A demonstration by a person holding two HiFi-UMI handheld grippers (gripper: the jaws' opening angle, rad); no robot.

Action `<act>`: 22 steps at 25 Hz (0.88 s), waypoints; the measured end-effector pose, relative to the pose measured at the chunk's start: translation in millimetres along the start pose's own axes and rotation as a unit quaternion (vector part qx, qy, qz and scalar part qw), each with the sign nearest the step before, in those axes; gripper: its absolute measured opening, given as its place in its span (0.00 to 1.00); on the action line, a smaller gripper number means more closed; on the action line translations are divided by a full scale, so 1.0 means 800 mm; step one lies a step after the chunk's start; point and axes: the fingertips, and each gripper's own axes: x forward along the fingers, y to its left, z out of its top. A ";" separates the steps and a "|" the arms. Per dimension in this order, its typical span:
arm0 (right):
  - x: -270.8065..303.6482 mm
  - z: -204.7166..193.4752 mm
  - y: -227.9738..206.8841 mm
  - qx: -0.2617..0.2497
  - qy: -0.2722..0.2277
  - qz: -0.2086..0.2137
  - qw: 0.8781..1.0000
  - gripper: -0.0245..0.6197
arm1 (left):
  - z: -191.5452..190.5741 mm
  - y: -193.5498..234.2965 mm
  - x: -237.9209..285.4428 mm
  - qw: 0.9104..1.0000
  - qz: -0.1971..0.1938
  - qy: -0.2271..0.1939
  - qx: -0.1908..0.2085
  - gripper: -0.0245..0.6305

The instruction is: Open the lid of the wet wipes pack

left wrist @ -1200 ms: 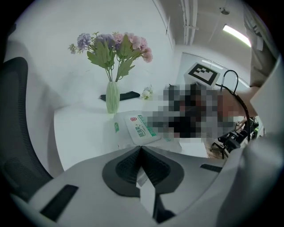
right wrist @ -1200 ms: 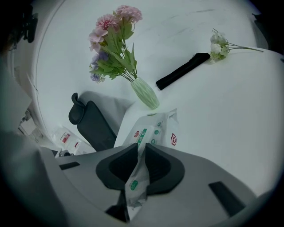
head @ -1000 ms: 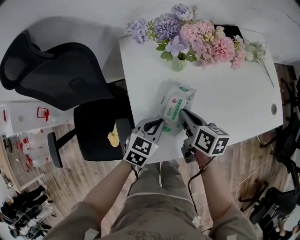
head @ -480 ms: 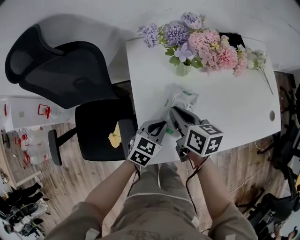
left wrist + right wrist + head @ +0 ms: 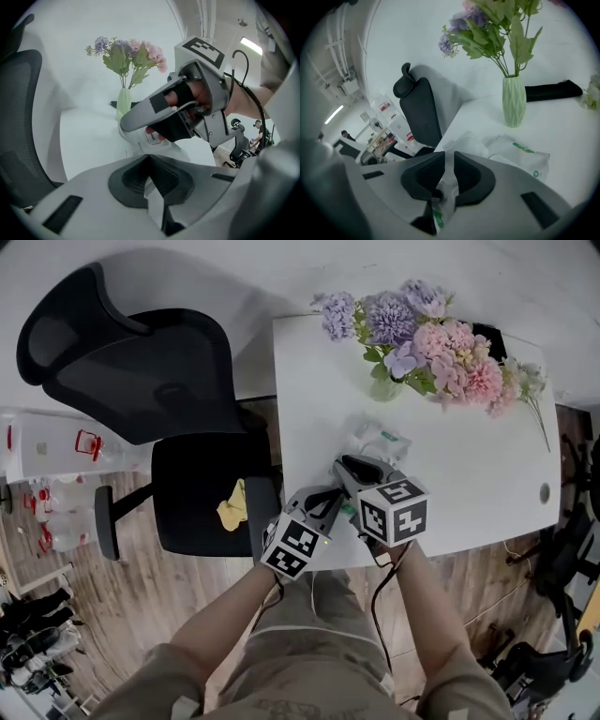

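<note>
The white wet wipes pack (image 5: pixel 380 442) lies crumpled on the white table (image 5: pixel 487 474), in front of the vase. My left gripper (image 5: pixel 334 497) is at the pack's near end. In the left gripper view my left gripper (image 5: pixel 149 157) has its pads together on a strip of the pack's (image 5: pixel 151 137) white film. My right gripper (image 5: pixel 343 466) reaches over that near end from the right, close above the left one. In the right gripper view my right gripper's (image 5: pixel 448 161) jaws are opening, with a green-printed strip of film loose in the narrow gap. The rest of the pack (image 5: pixel 520 157) lies ahead.
A green vase of pink and purple flowers (image 5: pixel 427 343) stands just behind the pack, with a black object (image 5: pixel 486 334) behind it. A black office chair (image 5: pixel 141 381) is close to the table's left edge, a yellow item (image 5: pixel 232 507) on its seat.
My right gripper has rolled and slid left along the pack's near end, and its marker cube has turned. The pack looks more crumpled. My left gripper has stayed put.
</note>
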 end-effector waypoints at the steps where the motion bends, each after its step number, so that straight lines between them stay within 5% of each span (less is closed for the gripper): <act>1: 0.003 -0.005 -0.003 -0.011 0.010 -0.010 1.000 0.16 | -0.001 0.000 -0.001 1.000 0.000 0.002 -0.001 0.06; 12: 0.024 -0.026 -0.004 -0.102 0.089 -0.030 0.990 0.10 | -0.007 -0.007 -0.009 1.000 -0.017 -0.011 -0.023 0.06; 22: -0.032 0.003 -0.010 -0.033 -0.007 -0.027 0.999 0.10 | 0.017 -0.001 -0.041 1.000 0.007 -0.023 -0.018 0.06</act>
